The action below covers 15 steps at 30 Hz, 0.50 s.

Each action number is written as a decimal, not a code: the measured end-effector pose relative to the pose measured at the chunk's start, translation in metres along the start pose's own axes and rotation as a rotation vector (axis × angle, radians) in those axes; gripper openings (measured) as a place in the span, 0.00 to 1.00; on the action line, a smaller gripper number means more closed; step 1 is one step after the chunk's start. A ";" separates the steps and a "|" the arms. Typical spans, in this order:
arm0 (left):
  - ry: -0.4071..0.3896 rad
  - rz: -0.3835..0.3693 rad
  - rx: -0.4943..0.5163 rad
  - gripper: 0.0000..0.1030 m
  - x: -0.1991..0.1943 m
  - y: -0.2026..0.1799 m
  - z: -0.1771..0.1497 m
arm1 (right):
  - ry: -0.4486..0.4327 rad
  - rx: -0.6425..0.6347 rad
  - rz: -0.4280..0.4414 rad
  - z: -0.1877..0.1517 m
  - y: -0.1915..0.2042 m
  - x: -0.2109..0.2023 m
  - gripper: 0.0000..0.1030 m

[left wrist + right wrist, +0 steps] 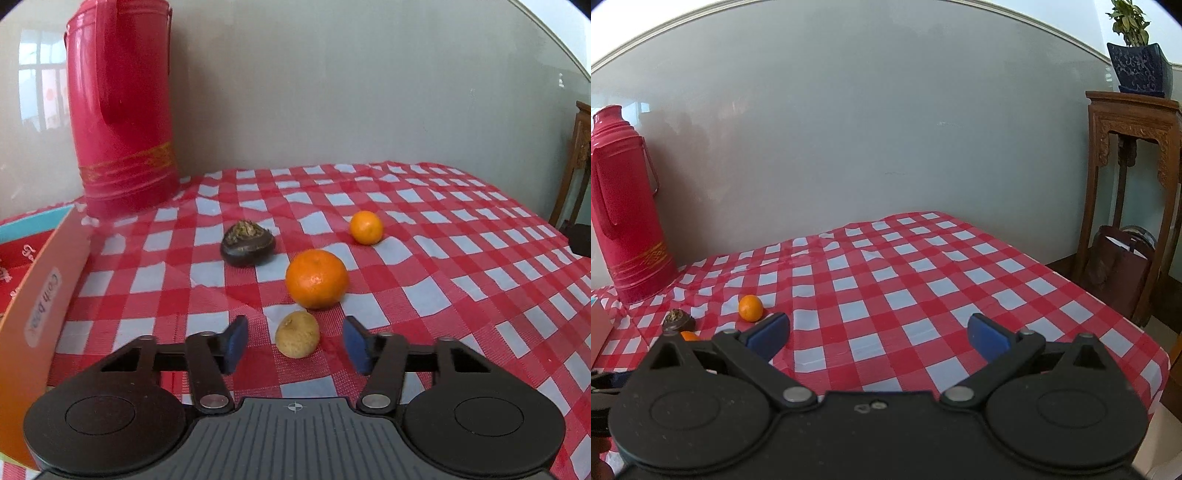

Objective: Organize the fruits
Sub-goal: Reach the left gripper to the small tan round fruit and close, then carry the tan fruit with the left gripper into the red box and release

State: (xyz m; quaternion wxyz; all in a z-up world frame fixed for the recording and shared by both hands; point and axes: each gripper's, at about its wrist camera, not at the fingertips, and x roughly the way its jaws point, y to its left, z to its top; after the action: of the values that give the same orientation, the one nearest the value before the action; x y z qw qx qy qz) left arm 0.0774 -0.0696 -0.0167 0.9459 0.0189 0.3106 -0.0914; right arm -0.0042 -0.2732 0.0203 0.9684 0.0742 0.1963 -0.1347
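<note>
In the left wrist view my left gripper (295, 341) is open, its blue pads either side of a small tan fruit (297, 334) on the checked cloth, not touching it. Just beyond lies a large orange (317, 278), farther right a small orange (366, 227), and to the left a dark brown water chestnut (247, 243). In the right wrist view my right gripper (879, 332) is open and empty above the cloth. The small orange (750, 308), the water chestnut (678, 319) and a sliver of the large orange (689, 335) show at its left.
A tall red thermos (122, 107) stands at the back left by the wall, also in the right wrist view (626, 221). An orange cardboard box (40, 310) stands at the left edge. A carved wooden stand (1130, 192) with a potted plant (1137, 55) is beyond the table's right side.
</note>
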 end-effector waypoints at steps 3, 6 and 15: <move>0.009 -0.007 -0.006 0.39 0.003 -0.001 0.000 | 0.003 0.001 0.005 0.000 0.000 0.000 0.95; 0.009 -0.001 -0.009 0.25 0.004 -0.002 -0.001 | 0.006 0.001 0.003 0.000 -0.001 0.000 0.95; -0.019 -0.006 0.011 0.25 -0.003 -0.005 -0.002 | 0.006 0.013 0.008 -0.001 -0.001 0.000 0.95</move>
State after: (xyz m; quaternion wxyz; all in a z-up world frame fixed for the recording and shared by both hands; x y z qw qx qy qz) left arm 0.0733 -0.0742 -0.0165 0.9485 0.0223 0.3011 -0.0959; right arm -0.0043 -0.2739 0.0195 0.9678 0.0818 0.1979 -0.1322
